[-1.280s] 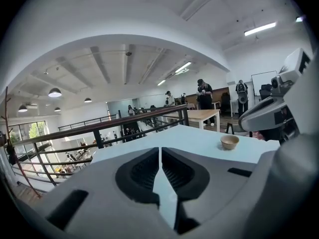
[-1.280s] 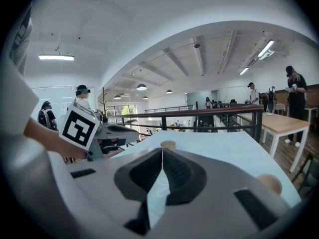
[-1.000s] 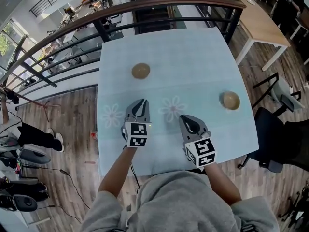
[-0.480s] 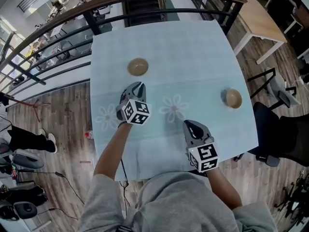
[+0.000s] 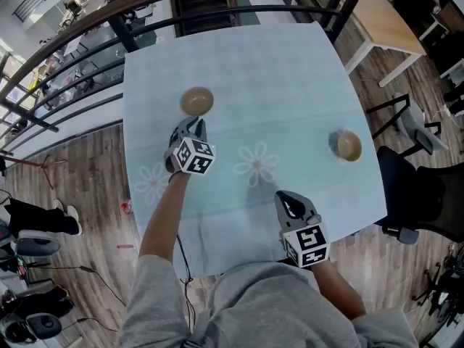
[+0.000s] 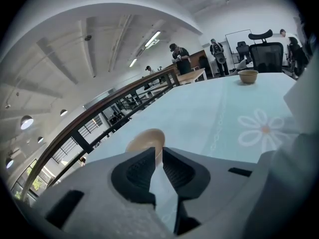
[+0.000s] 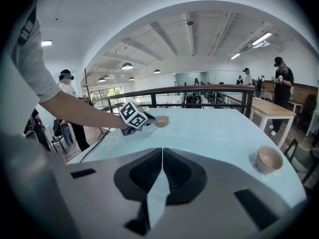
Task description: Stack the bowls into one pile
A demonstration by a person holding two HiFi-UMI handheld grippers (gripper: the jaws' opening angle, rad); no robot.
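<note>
The table (image 5: 275, 71), under its pale blue cloth, filled most of what I saw from my head view, with the dark railing (image 7: 199, 87) curving round its far side from 9 to 1 o'clock and a black chair (image 5: 417, 201) off its edge at 4 o'clock. My left gripper (image 5: 190, 127) reached out over the cloth toward 10 o'clock, its jaws drawn together with only a sliver of gap and nothing caught in them. My right gripper (image 5: 288, 200) hung back at 6 o'clock near the table's near edge, jaws pressed together and likewise empty. The left bowl (image 5: 196, 101), tan and upright, sat at about 10 o'clock on the table, just beyond my left gripper's tips, which came at it from its 6 o'clock side; I could not tell whether they touched its rim. The right bowl (image 5: 349, 146), the same tan, stood well apart from it near the edge at 3 o'clock. A white flower print (image 5: 255, 165) lay on the cloth between my two grippers
</note>
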